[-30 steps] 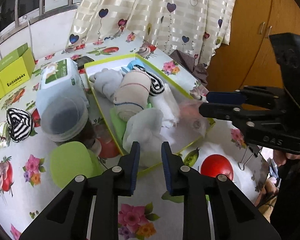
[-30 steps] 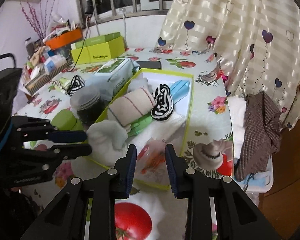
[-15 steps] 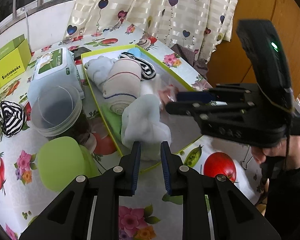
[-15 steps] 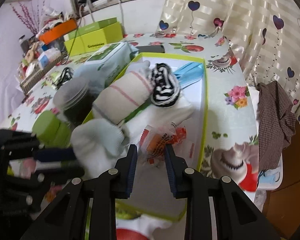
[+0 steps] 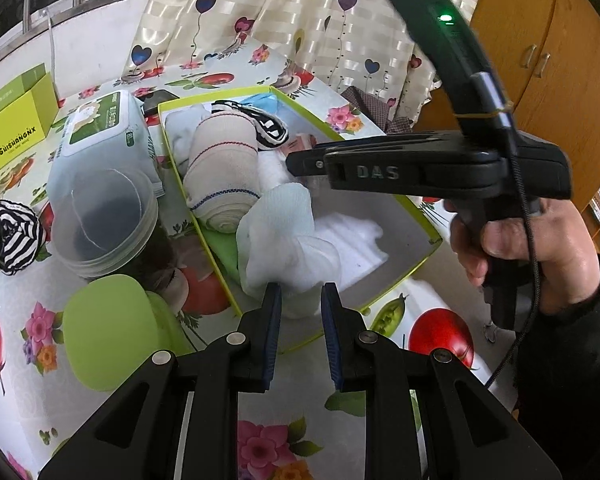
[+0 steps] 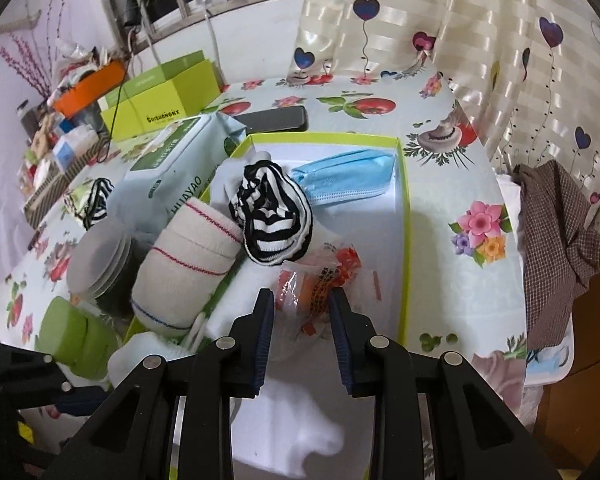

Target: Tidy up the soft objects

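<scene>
A green-rimmed box (image 5: 416, 216) (image 6: 404, 216) holds a beige rolled bandage (image 5: 224, 172) (image 6: 184, 272), a striped sock (image 5: 266, 124) (image 6: 272, 216), a blue mask (image 6: 348, 176), white cloths and an orange-printed plastic packet (image 6: 320, 280). My right gripper (image 6: 302, 312) is open over the box, its fingertips on either side of the packet. My left gripper (image 5: 298, 308) is open and empty at the box's near edge, just before a crumpled white cloth (image 5: 284, 244). Another striped sock (image 5: 14, 228) (image 6: 96, 200) lies on the table outside the box.
A wipes pack (image 5: 108, 132) (image 6: 172, 164), a clear lidded jar (image 5: 104, 220) and a green container (image 5: 108, 328) stand left of the box. A phone (image 6: 276, 118), green cartons (image 6: 160, 96) and clutter are at the back. A checked cloth (image 6: 556, 240) hangs at the right.
My right gripper has moved forward into the box until its fingers bracket the orange packet. My left gripper has stayed at the box's near edge, still open.
</scene>
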